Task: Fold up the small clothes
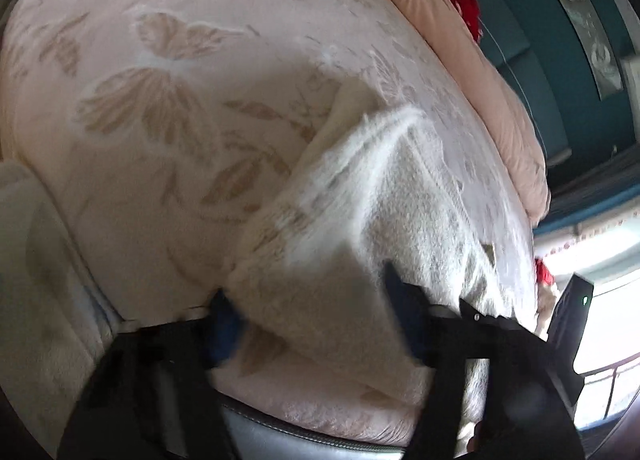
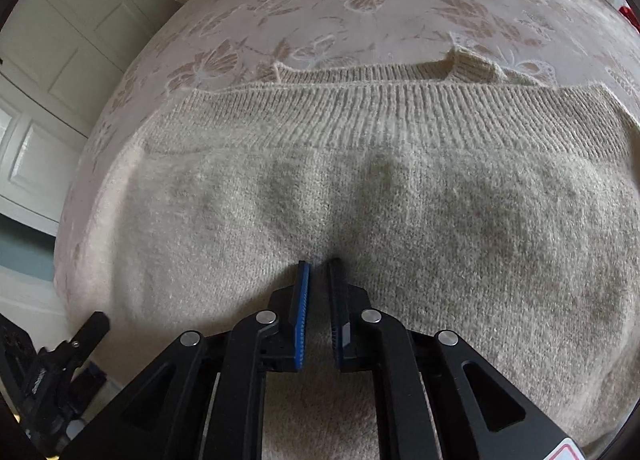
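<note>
A: Where does your sweater [image 2: 360, 220] lie?

B: Spread across the bed [image 2: 320, 12], on the butterfly-patterned bedspread, its ribbed hem [image 2: 400, 116] toward the far side. Your right gripper [image 2: 319, 264] has its jaws nearly pressed together, pinching a small ridge of the knit near you.

A: And your left gripper [image 1: 308, 300]?

B: Its jaws stand partly spread with a fold of the sweater between them; the picture is blurred, so I cannot tell whether the pads press on it.

A: What crowds you?

B: A peach quilt [image 1: 480, 80] is bunched along the bed's far edge, with something red [image 1: 464, 4] beside it. White panelled doors [image 2: 60, 60] stand past the bed's left side.
</note>
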Demonstrator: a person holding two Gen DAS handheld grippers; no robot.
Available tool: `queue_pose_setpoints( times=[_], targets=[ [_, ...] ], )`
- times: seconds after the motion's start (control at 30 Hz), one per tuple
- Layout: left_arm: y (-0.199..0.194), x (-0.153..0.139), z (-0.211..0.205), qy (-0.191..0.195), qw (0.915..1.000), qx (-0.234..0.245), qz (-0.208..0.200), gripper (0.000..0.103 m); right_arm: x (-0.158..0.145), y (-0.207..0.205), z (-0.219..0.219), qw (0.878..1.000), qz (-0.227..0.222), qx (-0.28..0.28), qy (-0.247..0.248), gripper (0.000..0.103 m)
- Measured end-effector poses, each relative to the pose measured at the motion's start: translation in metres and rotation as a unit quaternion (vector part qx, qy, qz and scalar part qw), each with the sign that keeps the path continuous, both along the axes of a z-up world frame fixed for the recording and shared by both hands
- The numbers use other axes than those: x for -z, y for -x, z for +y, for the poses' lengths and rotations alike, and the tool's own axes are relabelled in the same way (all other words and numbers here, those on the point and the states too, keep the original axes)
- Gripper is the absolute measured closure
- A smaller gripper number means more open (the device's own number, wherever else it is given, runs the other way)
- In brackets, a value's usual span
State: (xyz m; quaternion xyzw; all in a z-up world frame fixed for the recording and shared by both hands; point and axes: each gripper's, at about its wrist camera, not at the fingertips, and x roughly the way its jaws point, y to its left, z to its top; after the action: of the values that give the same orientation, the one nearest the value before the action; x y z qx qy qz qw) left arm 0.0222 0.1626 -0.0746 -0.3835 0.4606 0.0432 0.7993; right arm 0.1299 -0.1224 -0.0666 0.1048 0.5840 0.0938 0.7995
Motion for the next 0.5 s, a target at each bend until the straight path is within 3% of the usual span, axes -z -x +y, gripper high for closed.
queue_pose_setpoints(
  times=[0.1,0.23,0.37,0.5],
  targets=[
    [-0.004,0.0,0.003,0.033,0.9995,0.004,-0.001,0.078,0.001,0.0,0.002,1.0,-0.007,-0.005,0.01,0.096],
    [-0.002,-0.049,-0.012,-0.002,0.9967,0.043,-0.069,0.082,0.001,0.0,0.002,1.0,-0.013,-0.005,0.008,0.096],
    [-0.008,-0.118,-0.06,-0.035,0.9804,0.126,-0.148,0.083,0.0,0.002,-0.002,1.0,-0.015,0.0,-0.01,0.096],
    [-0.015,-0.149,-0.122,-0.069,0.961,0.202,-0.176,0.083,-0.002,0.002,-0.015,0.998,-0.016,0.002,-0.056,0.096]
  ],
)
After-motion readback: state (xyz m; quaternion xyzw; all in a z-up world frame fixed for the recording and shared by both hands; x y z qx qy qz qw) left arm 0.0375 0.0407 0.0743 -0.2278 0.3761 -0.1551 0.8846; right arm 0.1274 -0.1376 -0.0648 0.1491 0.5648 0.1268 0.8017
